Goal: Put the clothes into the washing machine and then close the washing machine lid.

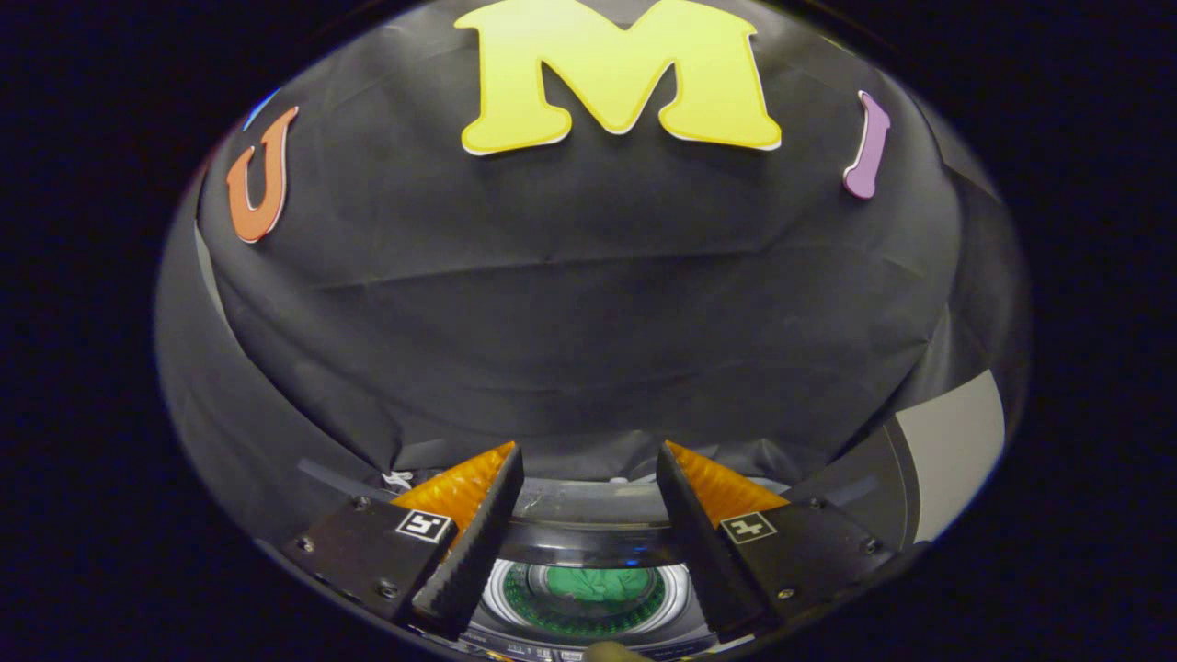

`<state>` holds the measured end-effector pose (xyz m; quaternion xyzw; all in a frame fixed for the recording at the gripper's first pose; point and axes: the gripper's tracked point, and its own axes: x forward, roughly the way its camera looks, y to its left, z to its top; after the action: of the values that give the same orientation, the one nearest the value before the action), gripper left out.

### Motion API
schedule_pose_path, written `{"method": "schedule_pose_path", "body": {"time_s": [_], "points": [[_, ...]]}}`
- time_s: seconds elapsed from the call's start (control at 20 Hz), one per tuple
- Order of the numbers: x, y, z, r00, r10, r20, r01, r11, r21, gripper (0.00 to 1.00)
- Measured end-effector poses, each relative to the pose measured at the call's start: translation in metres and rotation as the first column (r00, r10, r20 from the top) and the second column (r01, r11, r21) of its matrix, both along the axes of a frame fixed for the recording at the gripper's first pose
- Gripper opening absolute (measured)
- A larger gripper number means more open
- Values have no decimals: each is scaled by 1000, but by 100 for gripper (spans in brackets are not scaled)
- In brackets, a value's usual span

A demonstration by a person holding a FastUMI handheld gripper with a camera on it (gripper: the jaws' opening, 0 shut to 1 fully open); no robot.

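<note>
I've got the tongs spread wide and released, nothing held, their two fingers apart above the washing machine. Looking down between them, there's the round drum opening, its lid up at the far side, and green clothes lying inside the drum. Beyond the machine hangs the black cloth wall, with a pale grey panel off to the right.
</note>
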<state>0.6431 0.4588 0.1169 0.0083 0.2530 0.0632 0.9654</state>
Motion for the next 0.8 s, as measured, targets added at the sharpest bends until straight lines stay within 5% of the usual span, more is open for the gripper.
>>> {"method": "schedule_pose_path", "body": {"time_s": [0.8], "points": [[-69,-6,-37,999,38,8,-38,999,11,93]]}}
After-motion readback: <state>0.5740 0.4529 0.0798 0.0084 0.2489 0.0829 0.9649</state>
